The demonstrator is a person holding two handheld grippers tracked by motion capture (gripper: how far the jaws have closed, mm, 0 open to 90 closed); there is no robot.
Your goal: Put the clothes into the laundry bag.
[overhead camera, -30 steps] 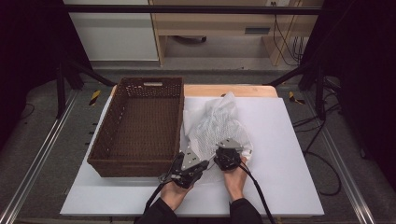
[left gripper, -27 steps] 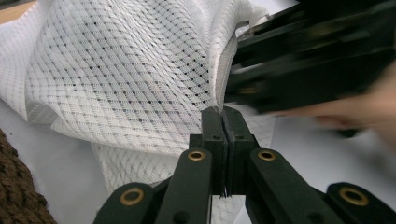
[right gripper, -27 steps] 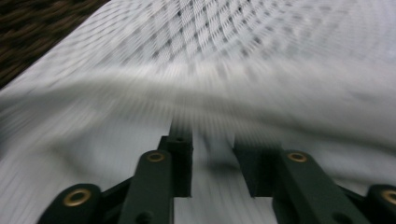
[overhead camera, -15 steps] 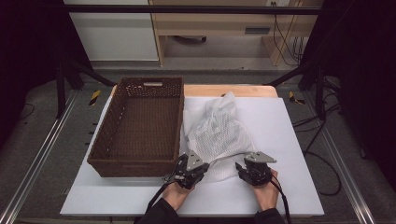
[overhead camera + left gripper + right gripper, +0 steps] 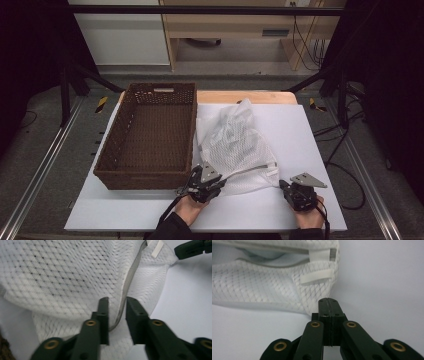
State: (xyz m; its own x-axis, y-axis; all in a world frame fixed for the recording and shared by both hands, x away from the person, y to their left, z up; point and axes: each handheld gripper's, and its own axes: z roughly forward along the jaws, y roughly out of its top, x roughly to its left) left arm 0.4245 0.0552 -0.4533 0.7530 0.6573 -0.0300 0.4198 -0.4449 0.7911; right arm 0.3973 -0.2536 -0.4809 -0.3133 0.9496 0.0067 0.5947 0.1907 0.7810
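Note:
A white mesh laundry bag (image 5: 235,145) lies on the white table top, right of the wicker basket (image 5: 145,175). My left gripper (image 5: 222,181) is at the bag's near left edge. In the left gripper view its jaws (image 5: 117,301) have just been opening, and the bag's grey zip edge (image 5: 125,290) runs loose through the gap between them. My right gripper (image 5: 283,184) sits off the bag's near right corner. In the right gripper view its jaws (image 5: 328,301) are pressed together, with the mesh corner (image 5: 312,297) and a white loop tab (image 5: 315,277) just beside the tip.
The brown wicker basket stands empty at the left of the white board (image 5: 310,130). The right gripper's black jaw (image 5: 192,247) shows at the top right of the left gripper view. Metal rails (image 5: 40,175) run along both sides of the table.
My right gripper has slid to the right along the near edge, off the bag and past its corner. The bag's near edge is now drawn out straight. My left hand has stayed put.

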